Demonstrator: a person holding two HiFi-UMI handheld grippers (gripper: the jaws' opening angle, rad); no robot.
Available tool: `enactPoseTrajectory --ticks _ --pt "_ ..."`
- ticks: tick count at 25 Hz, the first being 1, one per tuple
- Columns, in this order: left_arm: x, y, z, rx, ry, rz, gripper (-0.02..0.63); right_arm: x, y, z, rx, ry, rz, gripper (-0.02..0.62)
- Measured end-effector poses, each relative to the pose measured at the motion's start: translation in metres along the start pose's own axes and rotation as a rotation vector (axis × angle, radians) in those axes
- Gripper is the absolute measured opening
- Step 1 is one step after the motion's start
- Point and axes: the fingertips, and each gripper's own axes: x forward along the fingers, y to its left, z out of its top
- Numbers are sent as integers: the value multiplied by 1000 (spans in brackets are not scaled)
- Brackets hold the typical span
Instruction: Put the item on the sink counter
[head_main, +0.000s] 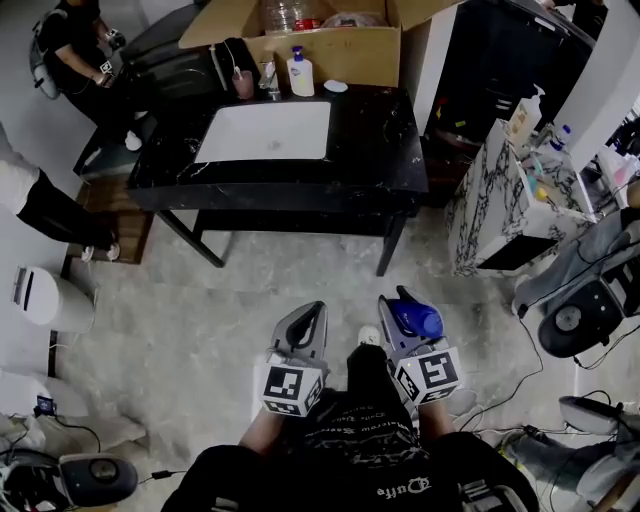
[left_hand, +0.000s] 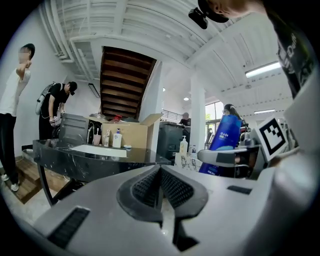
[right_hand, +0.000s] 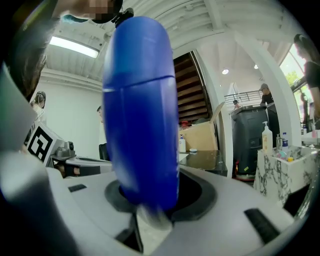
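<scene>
A blue bottle (head_main: 416, 319) stands upright between the jaws of my right gripper (head_main: 402, 313), which is shut on it; in the right gripper view the blue bottle (right_hand: 141, 110) fills the middle of the picture. My left gripper (head_main: 308, 322) is held beside it, shut and empty, its pads (left_hand: 161, 186) pressed together. From the left gripper view the blue bottle (left_hand: 225, 142) shows at the right. The black sink counter (head_main: 370, 150) with its white basin (head_main: 266, 131) lies well ahead of both grippers, across bare floor.
On the counter's far edge stand a pump bottle (head_main: 299, 74), a cup (head_main: 243, 84) and a small dish (head_main: 336, 86); a cardboard box (head_main: 330, 40) is behind them. A marble-patterned cabinet (head_main: 500, 215) stands at the right. A person (head_main: 75, 50) crouches at the far left.
</scene>
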Motion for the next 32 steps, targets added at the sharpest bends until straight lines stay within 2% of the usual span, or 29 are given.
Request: enactPoseTrajectory --ticks 9,18,27,32 --pt "97 17 20 -2 3 68 6 76 -86 20 -41 8 51 138" --pt "194 15 35 -36 -12 81 6 129 -161 34 -36 -2 89 137" --pt "246 33 50 -24 -20 111 6 167 -202 41 -27 7 98 137" --pt "273 48 54 -25 -15 92 7 188 -216 43 -13 9 83 137"
